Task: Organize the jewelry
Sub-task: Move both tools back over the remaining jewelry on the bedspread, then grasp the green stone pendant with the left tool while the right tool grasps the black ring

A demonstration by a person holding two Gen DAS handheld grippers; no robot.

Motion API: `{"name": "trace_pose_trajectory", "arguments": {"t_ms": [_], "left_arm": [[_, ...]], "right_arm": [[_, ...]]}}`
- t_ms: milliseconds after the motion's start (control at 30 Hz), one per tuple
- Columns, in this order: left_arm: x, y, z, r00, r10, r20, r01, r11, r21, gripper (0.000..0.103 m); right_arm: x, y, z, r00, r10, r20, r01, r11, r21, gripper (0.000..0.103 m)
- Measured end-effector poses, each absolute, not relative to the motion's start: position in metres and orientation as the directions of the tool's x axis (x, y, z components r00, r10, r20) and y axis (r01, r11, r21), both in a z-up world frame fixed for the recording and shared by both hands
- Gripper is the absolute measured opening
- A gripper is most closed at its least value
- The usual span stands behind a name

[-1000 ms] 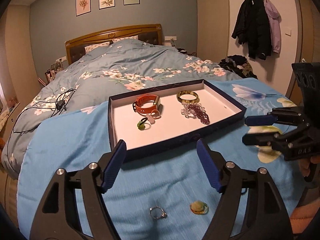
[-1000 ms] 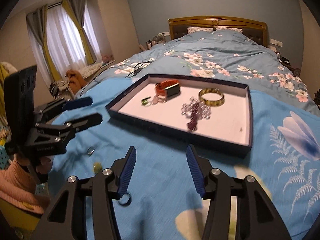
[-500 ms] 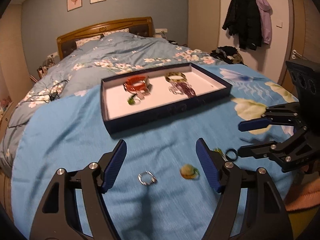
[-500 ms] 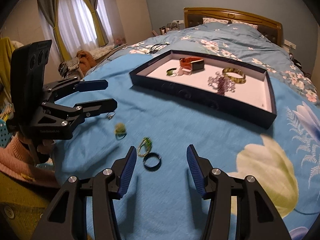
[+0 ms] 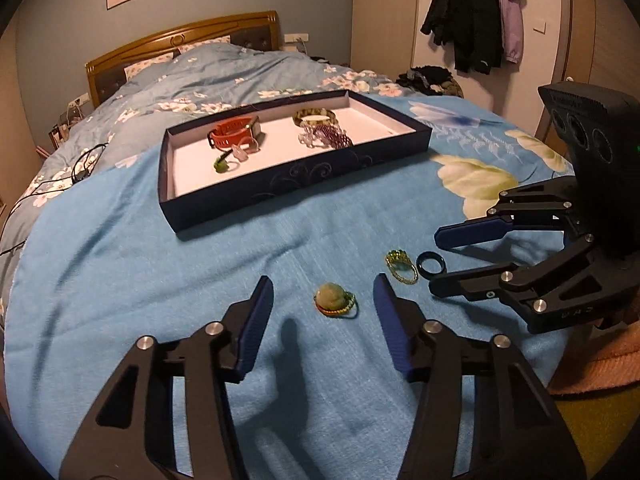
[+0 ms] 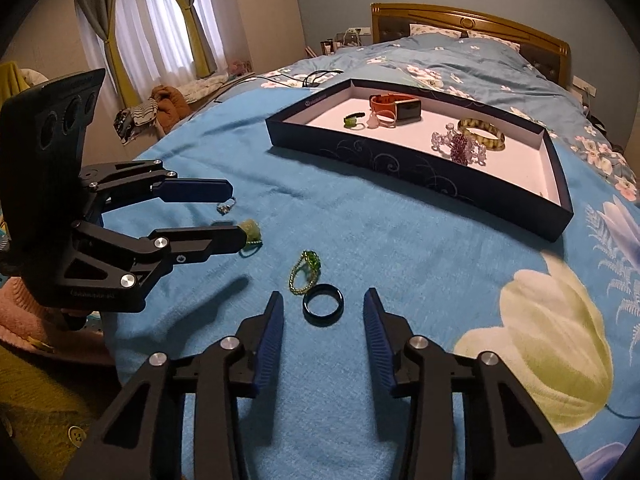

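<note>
A dark blue tray on the blue blanket holds an orange watch, a green bangle, purple beads and small rings. My left gripper is open, its tips either side of a green stone ring. My right gripper is open around a black ring. A green beaded ring lies beside it. A silver ring lies by the left gripper's far finger.
The bed with a floral duvet stretches behind the tray. A black cable lies at the left. Coats hang on the far wall. Curtains cover the window.
Both grippers have dropped lower and closer to the blanket. The left has shifted right from the silver ring to the green stone ring; the right has closed in on the black ring.
</note>
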State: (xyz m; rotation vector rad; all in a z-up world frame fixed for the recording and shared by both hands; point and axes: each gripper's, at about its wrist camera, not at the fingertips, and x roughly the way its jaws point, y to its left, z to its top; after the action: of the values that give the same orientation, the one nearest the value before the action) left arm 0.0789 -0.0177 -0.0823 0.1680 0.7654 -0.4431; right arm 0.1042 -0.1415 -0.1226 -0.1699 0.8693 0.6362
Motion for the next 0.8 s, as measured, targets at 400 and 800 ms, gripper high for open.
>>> {"name": "trace_pose_trajectory", "arguments": {"t_ms": [400, 800], "left_arm": [[0.089, -0.024, -0.093, 0.58, -0.308, -0.754, 0.447, 0.894, -0.021, 0.033], [0.09, -0.027, -0.093, 0.575, -0.31, -0.757, 0.446, 0.895, -0.028, 0.02]], "right_arm": [[0.104, -0.139, -0.123, 0.492, 0.43, -0.757, -0.573, 0.815, 0.09, 0.027], [0.104, -0.141, -0.123, 0.505, 0.423, -0.753, -0.565, 0.821, 0.083, 0.02]]}}
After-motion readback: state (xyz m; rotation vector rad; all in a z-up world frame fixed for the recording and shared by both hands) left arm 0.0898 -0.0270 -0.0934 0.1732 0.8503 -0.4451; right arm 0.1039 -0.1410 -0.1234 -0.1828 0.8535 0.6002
